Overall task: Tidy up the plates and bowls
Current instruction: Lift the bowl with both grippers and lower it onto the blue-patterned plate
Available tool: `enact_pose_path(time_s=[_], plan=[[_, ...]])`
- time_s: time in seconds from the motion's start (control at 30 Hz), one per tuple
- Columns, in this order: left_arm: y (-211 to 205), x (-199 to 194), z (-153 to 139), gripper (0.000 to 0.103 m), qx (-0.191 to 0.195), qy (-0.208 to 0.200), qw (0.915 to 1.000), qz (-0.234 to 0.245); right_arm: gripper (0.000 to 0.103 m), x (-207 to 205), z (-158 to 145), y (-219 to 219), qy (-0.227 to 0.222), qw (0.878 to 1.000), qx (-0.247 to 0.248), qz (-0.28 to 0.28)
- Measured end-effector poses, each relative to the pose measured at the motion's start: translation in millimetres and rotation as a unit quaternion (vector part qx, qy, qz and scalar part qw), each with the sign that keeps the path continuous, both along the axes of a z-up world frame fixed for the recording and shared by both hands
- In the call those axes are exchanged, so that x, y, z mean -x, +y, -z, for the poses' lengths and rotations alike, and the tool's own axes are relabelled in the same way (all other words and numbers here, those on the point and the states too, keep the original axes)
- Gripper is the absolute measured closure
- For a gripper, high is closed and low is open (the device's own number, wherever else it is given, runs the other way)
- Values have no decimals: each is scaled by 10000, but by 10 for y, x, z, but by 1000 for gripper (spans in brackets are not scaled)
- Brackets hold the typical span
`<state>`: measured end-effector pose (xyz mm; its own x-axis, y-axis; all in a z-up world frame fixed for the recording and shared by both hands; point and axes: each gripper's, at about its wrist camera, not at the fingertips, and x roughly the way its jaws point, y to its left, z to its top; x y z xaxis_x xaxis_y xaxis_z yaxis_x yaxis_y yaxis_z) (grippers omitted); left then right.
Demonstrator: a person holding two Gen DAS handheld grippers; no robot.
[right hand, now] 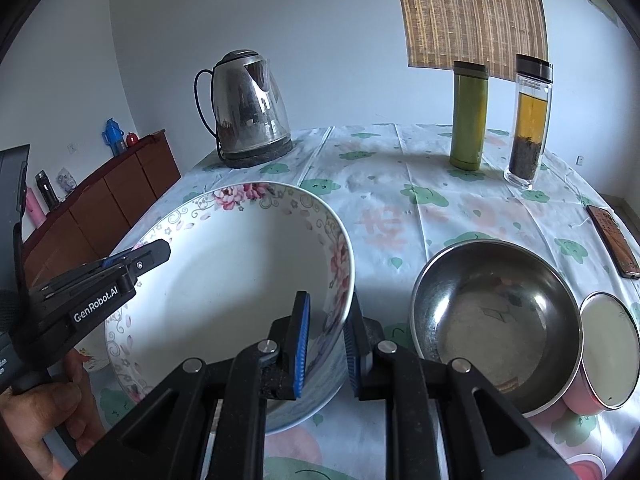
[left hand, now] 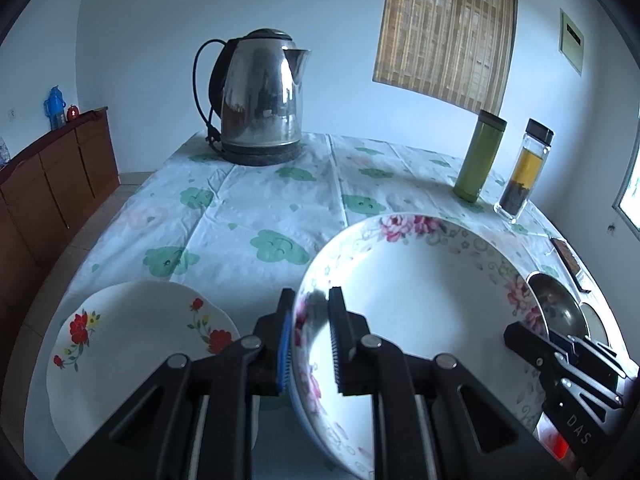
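A large white bowl with pink flowers on its rim (left hand: 420, 280) (right hand: 224, 272) is held from both sides. My left gripper (left hand: 312, 296) is shut on its left rim, one pad inside and one outside; in the right wrist view this gripper (right hand: 158, 250) shows at the bowl's left edge. My right gripper (right hand: 328, 300) is shut on the right rim and appears at the far right of the left wrist view (left hand: 518, 334). A white plate with red flowers (left hand: 140, 340) lies left of the bowl. A steel bowl (right hand: 496, 320) (left hand: 556, 308) sits on its right.
On the flowered tablecloth (right hand: 400, 216) stand a steel kettle (left hand: 260, 100), a green flask (right hand: 468, 116) and a tea bottle (right hand: 528, 120) at the back. A phone (right hand: 612, 240) and a pink lidded container (right hand: 608, 352) lie at the right. A wooden cabinet (left hand: 48, 192) stands on the left.
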<state>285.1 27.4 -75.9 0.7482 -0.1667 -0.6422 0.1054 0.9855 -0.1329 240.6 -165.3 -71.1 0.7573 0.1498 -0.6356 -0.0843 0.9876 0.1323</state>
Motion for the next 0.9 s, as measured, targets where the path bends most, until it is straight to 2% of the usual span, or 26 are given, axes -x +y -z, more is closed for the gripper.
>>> enact_pose_path(time_s=[0.9], plan=[[-26, -117, 196, 89, -33, 256, 9996, 99, 85, -99, 166, 13, 211, 9996, 162, 5]])
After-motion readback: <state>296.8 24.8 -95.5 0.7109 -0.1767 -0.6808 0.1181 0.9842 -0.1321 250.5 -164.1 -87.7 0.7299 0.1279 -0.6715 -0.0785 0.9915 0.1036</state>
